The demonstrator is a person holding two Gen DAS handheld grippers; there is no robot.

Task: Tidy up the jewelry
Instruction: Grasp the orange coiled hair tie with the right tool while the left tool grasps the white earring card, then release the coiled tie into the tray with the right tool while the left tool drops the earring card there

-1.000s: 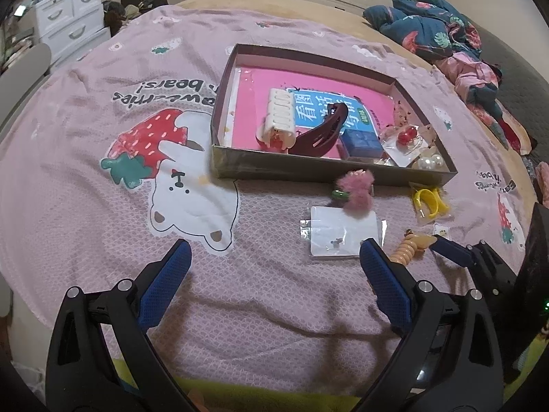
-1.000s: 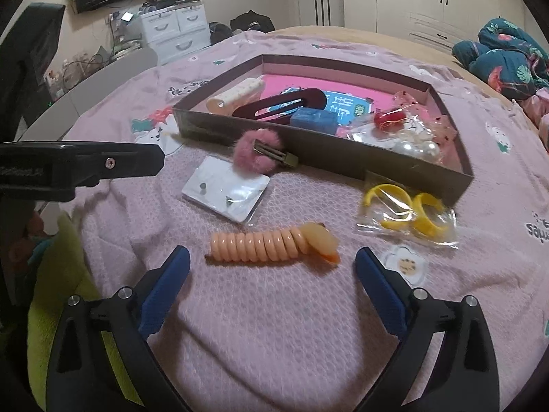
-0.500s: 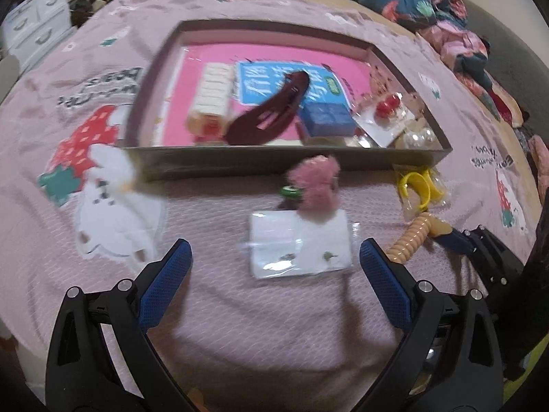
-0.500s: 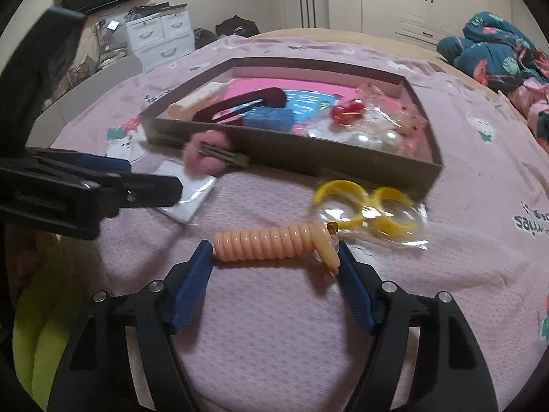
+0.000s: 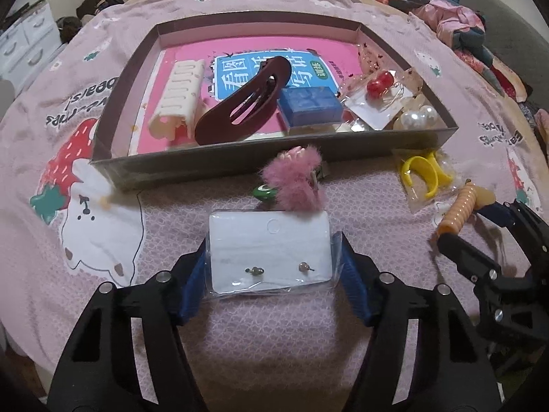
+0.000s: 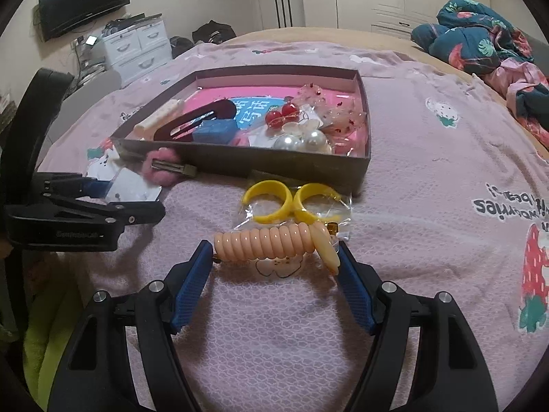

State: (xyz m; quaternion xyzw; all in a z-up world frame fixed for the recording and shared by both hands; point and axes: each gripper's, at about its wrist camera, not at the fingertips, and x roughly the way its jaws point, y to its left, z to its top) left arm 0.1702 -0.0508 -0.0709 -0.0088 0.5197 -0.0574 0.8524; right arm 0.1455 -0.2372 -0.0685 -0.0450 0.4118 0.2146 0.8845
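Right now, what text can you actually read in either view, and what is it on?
"bears!", upside down: pink bedspread, beside the strawberry bear print.
Large white Chinese characters: blue panel on the pink book in the cardboard tray; partly hidden by the dark red hair clip, not safely readable.
Embossed brand: left gripper body, blurred.
Bedspread's right-edge lettering: upside down, unreadable.

**Obscured and cut-off items**

The pink furry clip (image 5: 298,178) hides part of the green item (image 5: 264,192) behind it. The box (image 6: 247,163) front wall conceals the lower edges of its contents. Studs on the earring card (image 5: 271,252) are too small to identify. The bedding pile (image 6: 480,44) runs off frame.
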